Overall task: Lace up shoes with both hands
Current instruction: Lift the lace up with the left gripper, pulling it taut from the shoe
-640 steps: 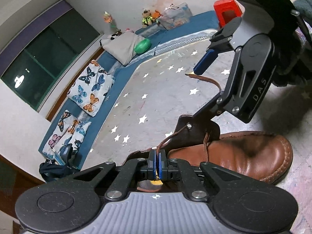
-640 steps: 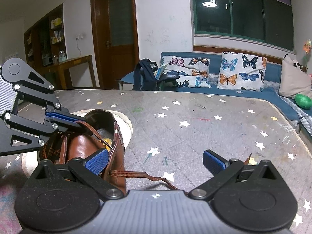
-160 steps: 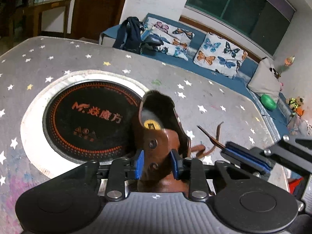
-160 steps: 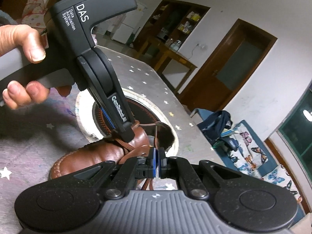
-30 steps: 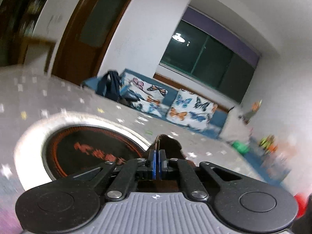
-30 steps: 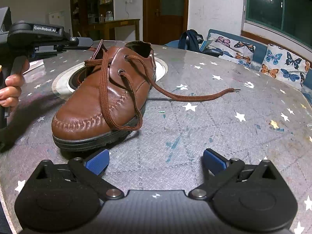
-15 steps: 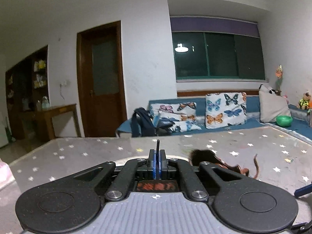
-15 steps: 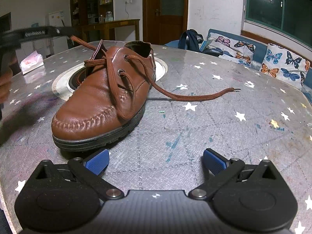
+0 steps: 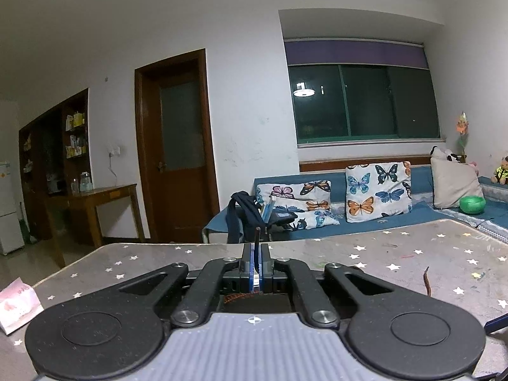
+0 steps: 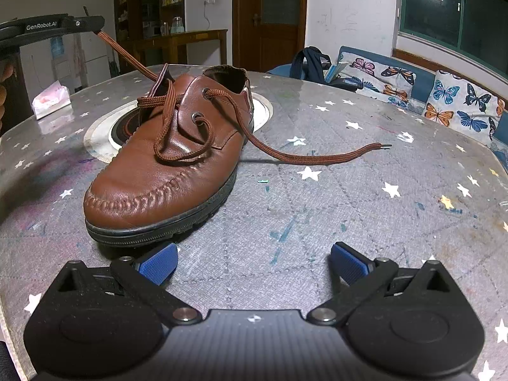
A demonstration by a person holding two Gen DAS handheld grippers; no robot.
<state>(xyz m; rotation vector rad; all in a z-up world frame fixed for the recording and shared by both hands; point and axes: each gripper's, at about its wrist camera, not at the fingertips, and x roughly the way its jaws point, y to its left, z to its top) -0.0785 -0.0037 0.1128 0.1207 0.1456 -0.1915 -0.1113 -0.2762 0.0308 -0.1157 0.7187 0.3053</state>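
Note:
A brown leather shoe [image 10: 171, 165] lies on the star-patterned table [image 10: 349, 209], toe toward the right wrist camera. Its brown lace [image 10: 177, 127] is threaded through the eyelets. One end runs taut up and to the left into my left gripper [image 10: 99, 23], which is shut on it above the shoe's heel side. In the left wrist view that gripper [image 9: 255, 265] is shut, with the lace tip [image 9: 256, 236] sticking up between the pads. The other lace end [image 10: 320, 158] lies loose on the table to the right. My right gripper [image 10: 252, 265] stands open and empty just in front of the toe.
A round cooktop with a white ring [image 10: 265, 108] is set into the table under the heel. A pink tissue pack [image 10: 50, 98] sits near the far left edge. A blue sofa with butterfly cushions [image 10: 444, 101] and a dark bag [image 10: 309, 63] lie beyond the table.
My left gripper has risen and rolled level, drawing its lace end taut. The slack loop over the toe has shortened. The right gripper has not moved.

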